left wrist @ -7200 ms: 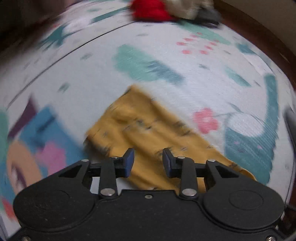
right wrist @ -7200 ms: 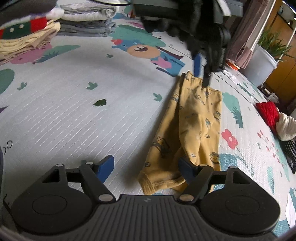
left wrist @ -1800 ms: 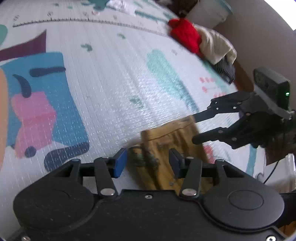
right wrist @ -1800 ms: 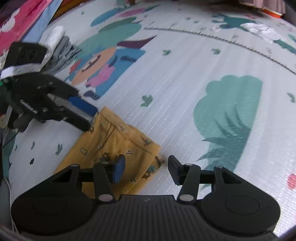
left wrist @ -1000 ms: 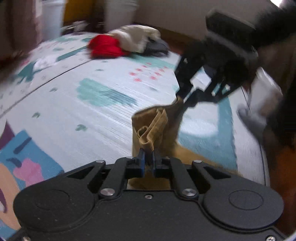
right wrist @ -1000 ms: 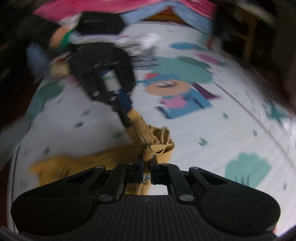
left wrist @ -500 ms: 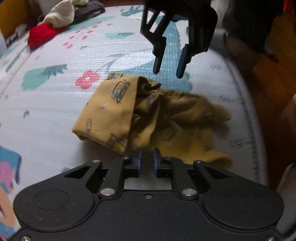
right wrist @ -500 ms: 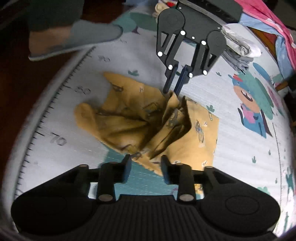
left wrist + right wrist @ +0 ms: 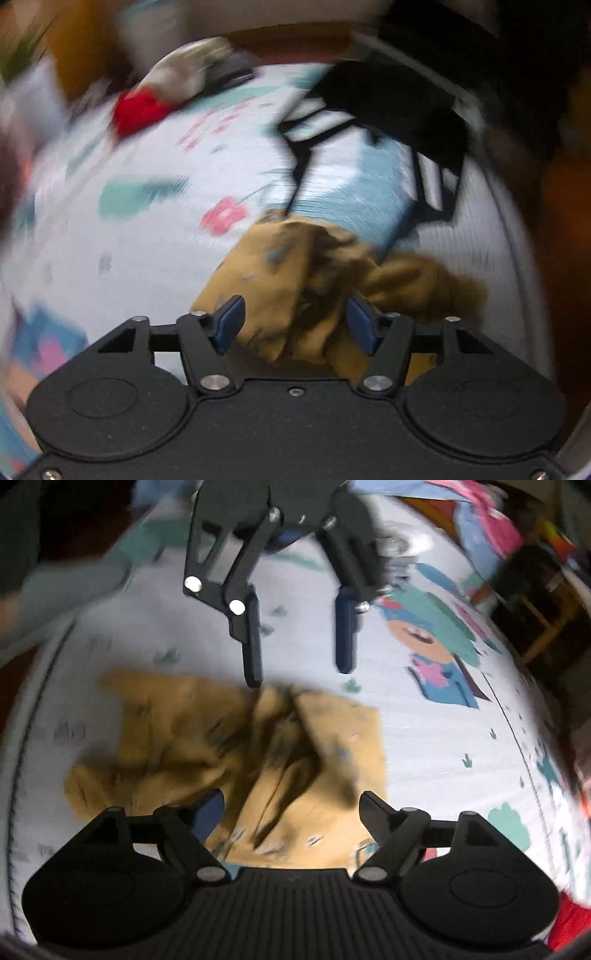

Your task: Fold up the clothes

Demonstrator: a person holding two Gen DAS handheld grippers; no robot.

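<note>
Mustard-yellow printed garment (image 9: 229,760) lies crumpled on the patterned play mat (image 9: 424,746), between our two claws. Our left claw (image 9: 295,325) and right claw (image 9: 291,812) hover over it from opposite sides, jaws opening, cloth below but nothing pinched. We judge the fabric light, soft and limp: it will sag and bunch, so we would take it at a flat hem or corner, not the rumpled middle ridge.
</note>
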